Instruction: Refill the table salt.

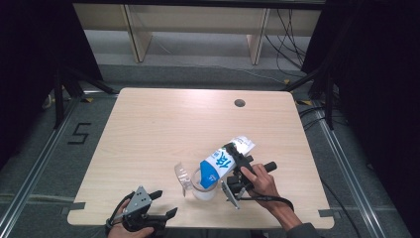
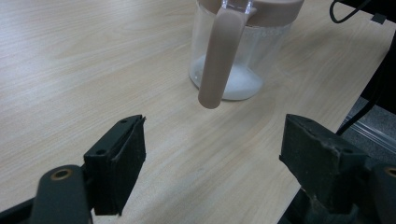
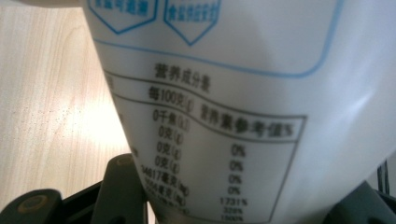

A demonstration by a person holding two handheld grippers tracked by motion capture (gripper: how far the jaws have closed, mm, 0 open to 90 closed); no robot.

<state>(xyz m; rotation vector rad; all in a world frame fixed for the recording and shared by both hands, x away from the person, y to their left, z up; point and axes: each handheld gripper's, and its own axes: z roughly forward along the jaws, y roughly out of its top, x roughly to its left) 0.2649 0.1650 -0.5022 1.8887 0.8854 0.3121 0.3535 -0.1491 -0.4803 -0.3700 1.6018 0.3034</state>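
Bag (image 1: 224,161): white-blue, Chinese nutrition table, "0%" rows; right tool (image 1: 236,171) clamps it.

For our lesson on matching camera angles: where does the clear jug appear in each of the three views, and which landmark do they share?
High view: the jug stands low, just right of centre, under the tilted bag.
Left gripper view: the jug is at the top, right of centre, its handle facing the camera.
Right gripper view: the bag is close in front; the jug cannot be made out.
Shared landmark: the pale wooden table.
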